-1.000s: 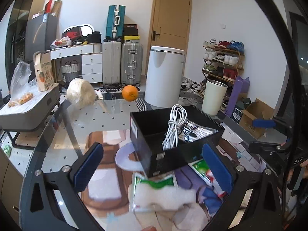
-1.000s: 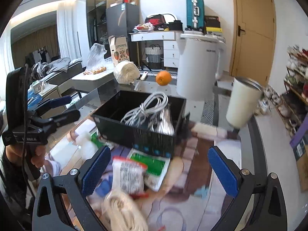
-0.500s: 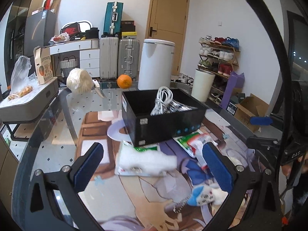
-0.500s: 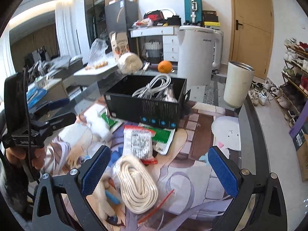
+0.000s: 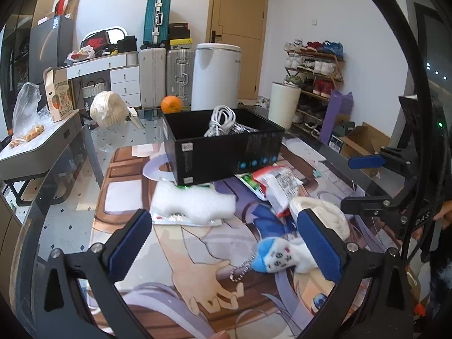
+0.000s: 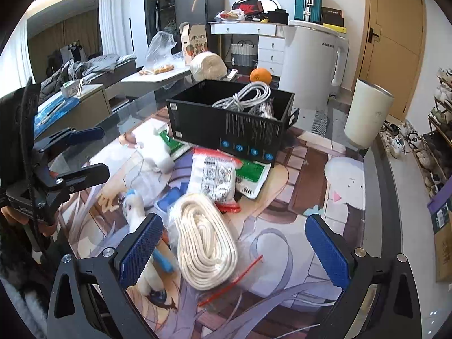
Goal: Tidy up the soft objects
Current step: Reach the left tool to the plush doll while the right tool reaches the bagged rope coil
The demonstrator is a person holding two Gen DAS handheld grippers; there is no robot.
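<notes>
Rope coil (image 6: 207, 238) between parted right tongs (image 6: 231, 248)

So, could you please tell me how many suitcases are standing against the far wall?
3: a white suitcase and a silver suitcase side by side on the floor, a teal suitcase upright above them. Others may be hidden.

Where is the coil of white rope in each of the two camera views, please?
Left wrist view: the coil of white rope lies right of centre, partly hidden behind the gripper's right finger.
Right wrist view: the coil lies low in the centre, between the gripper's fingers.
Shared landmark: the black box, beyond the coil.
</notes>
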